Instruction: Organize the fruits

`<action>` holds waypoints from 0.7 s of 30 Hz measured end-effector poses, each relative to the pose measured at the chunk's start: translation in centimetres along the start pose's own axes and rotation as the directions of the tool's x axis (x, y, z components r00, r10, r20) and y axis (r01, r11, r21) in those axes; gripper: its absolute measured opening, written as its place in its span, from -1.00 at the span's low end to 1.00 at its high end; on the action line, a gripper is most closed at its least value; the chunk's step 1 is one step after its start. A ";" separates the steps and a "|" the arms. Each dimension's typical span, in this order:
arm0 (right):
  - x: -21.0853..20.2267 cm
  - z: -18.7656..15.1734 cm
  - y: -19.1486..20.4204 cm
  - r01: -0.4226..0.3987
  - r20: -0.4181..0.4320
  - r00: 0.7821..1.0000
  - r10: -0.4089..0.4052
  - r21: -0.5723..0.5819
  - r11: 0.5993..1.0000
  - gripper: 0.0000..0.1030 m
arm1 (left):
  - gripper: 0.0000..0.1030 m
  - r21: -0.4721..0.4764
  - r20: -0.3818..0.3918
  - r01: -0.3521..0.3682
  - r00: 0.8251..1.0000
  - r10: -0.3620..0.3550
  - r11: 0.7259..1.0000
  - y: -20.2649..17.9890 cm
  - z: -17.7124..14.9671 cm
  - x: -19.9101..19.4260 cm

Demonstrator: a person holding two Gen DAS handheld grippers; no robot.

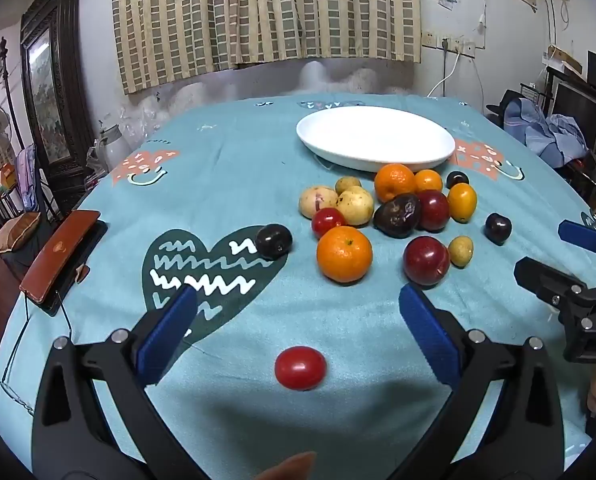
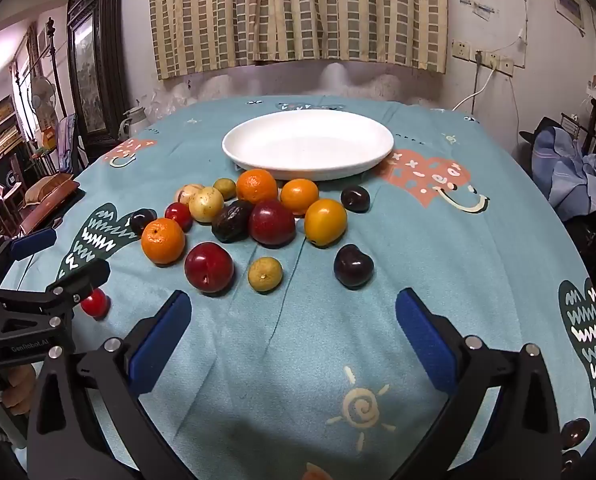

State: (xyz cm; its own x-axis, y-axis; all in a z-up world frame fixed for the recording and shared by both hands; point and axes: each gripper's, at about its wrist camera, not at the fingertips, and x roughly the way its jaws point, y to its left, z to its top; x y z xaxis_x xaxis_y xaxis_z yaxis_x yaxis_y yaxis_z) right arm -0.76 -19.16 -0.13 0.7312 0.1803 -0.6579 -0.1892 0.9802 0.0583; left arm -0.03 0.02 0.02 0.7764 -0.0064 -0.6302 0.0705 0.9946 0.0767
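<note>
Left wrist: spread left hand-held gripper (image 1: pixel 298 304) flanks red tomato (image 1: pixel 300 367); right hand-held gripper (image 2: pixel 292 310) spread too

You're in a lived-in home: checked curtains (image 1: pixel 266 12), a carved dark-framed painting (image 1: pixel 50 92), laundry (image 1: pixel 546 132) beside the cloth-covered desk (image 1: pixel 234 184)

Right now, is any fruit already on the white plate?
No. The white plate is bare, and every fruit, like the nearest orange, sits on the tablecloth in front of it.
</note>
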 end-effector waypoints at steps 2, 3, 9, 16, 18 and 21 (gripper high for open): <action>0.0 0.0 0.0 0.000 0.000 1.000 0.000 -0.001 1.000 0.97 | 0.96 -0.002 0.003 -0.001 1.000 0.001 1.000 0.0 0.0 0.0; 0.0 0.0 0.0 0.000 0.001 1.000 0.000 0.000 1.000 0.97 | 0.96 -0.005 0.001 0.002 1.000 -0.002 1.000 0.0 0.0 0.0; 0.0 0.0 0.0 0.001 0.000 1.000 -0.001 0.000 1.000 0.97 | 0.96 0.000 0.004 -0.002 1.000 0.002 1.000 -0.1 -0.1 -0.1; 0.1 0.0 0.0 0.001 0.000 1.000 -0.001 -0.001 1.000 0.97 | 0.96 -0.006 -0.002 0.003 1.000 -0.003 1.000 0.0 0.0 0.1; 0.1 0.0 0.0 0.001 -0.001 1.000 -0.001 -0.001 1.000 0.97 | 0.96 -0.007 -0.002 0.004 1.000 -0.004 1.000 0.0 0.0 0.1; 0.1 -0.1 0.0 0.000 0.001 1.000 0.000 -0.001 1.000 0.97 | 0.96 -0.006 -0.003 0.002 1.000 -0.002 1.000 0.0 0.0 0.1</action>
State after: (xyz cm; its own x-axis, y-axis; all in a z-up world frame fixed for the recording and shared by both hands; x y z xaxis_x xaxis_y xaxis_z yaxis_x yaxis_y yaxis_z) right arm -0.75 -19.12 -0.23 0.7318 0.1800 -0.6574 -0.1894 0.9802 0.0575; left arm 0.04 0.00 -0.10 0.7744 -0.0085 -0.6327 0.0686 0.9951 0.0707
